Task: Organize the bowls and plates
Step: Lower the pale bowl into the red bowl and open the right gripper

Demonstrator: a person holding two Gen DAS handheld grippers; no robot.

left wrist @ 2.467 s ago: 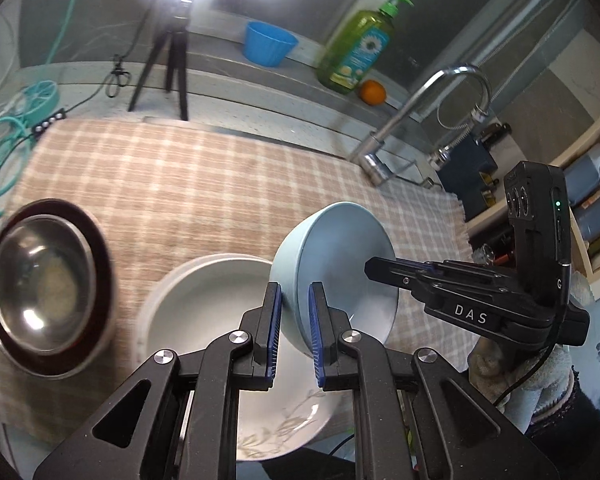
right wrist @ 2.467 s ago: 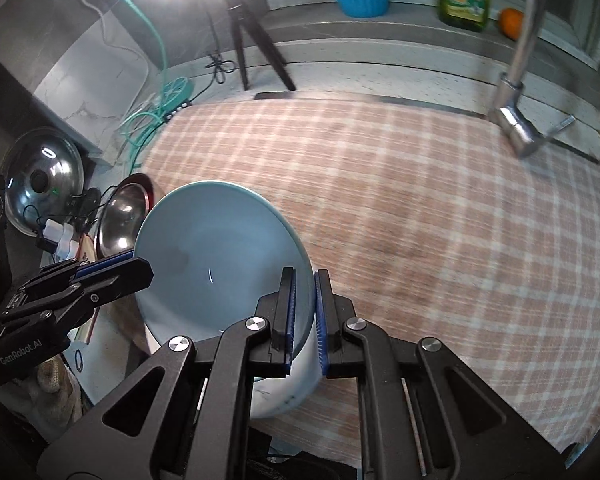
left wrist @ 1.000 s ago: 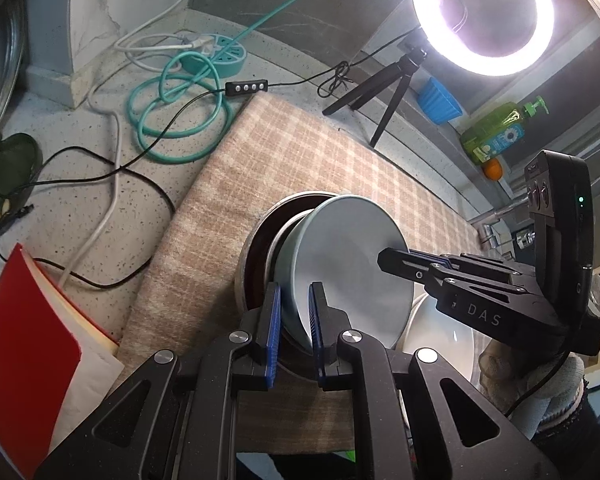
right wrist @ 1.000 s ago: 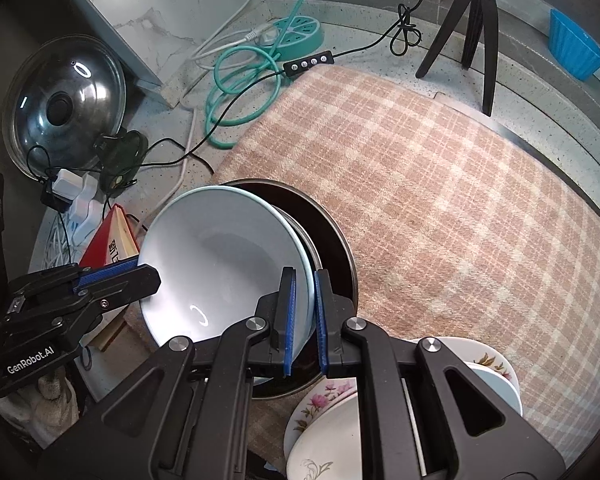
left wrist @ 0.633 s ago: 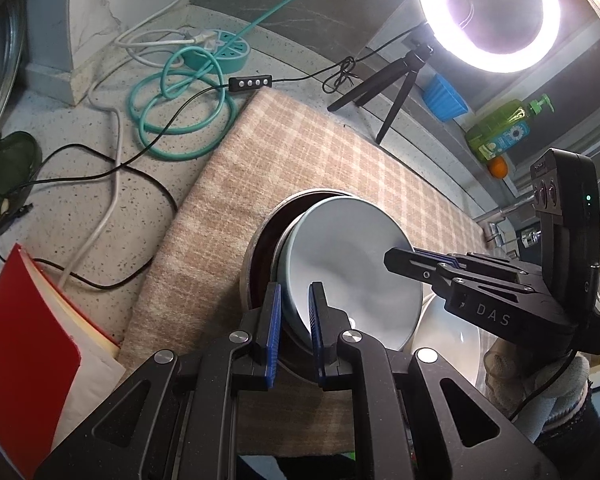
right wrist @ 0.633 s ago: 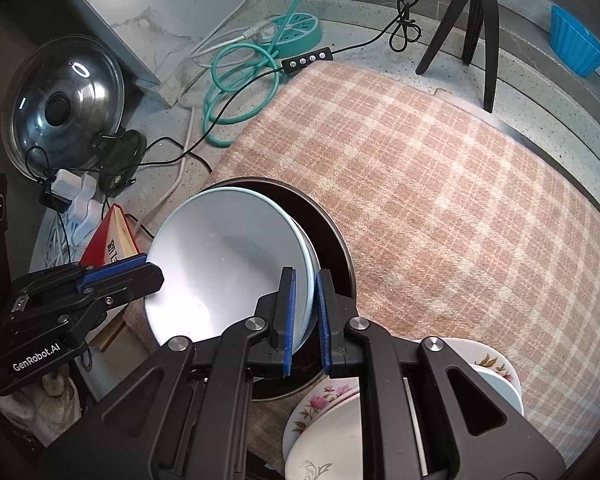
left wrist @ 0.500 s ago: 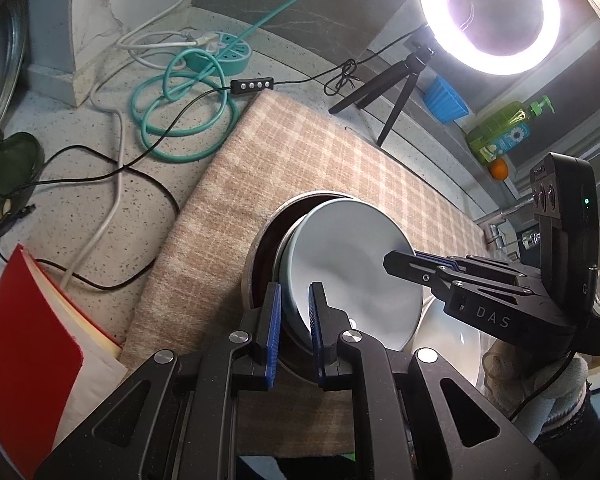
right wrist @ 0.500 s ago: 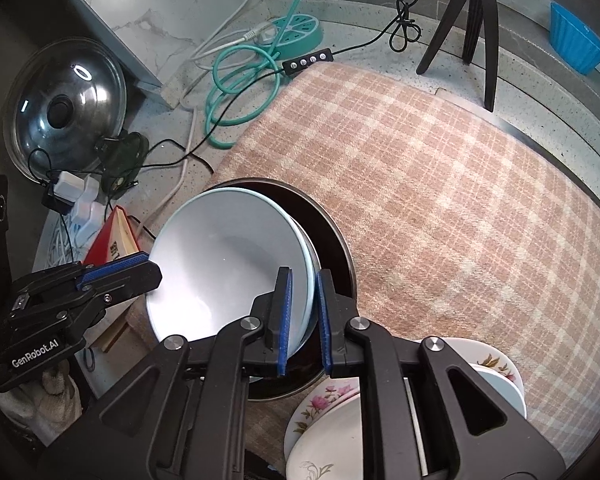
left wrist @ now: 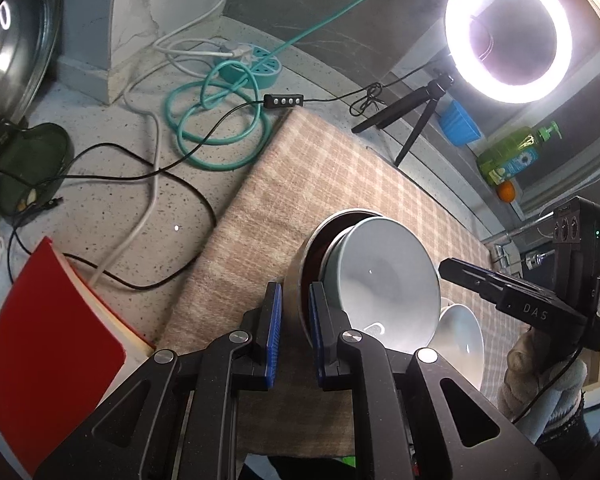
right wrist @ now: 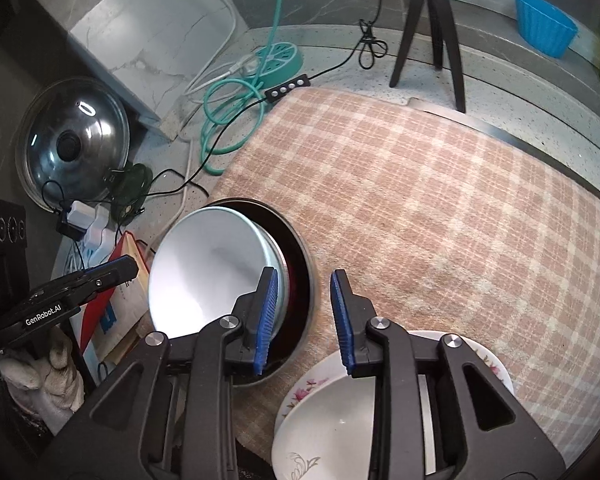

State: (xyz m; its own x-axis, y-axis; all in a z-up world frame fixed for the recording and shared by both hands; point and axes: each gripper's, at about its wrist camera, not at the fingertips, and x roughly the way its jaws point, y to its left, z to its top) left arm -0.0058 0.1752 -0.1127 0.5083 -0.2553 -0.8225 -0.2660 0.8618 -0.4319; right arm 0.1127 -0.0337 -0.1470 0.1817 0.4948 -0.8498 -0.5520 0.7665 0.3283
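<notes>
Both grippers are matte black plastic with cut-out triangular arms, silver round screws at the joints and ribbed blue pads on the fingers. Left gripper (left wrist: 294,330) reads "GenRobot.AI" in white; right gripper (right wrist: 306,320) reads "DAS", with a thin black cable trailing. The hands wear pale knit gloves (right wrist: 54,376).

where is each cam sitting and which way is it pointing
Left wrist: rides the left gripper, looking along its parted fingers over the light blue bowl nested in the dark bowl, toward the ring light; the right gripper and a gloved hand show at right.
Right wrist: rides the right gripper, looking down over the checked cloth toward the pot lid; the left gripper shows at left.
Shared: both bowls, cloth, teal cable, tripod, flowered plates.
</notes>
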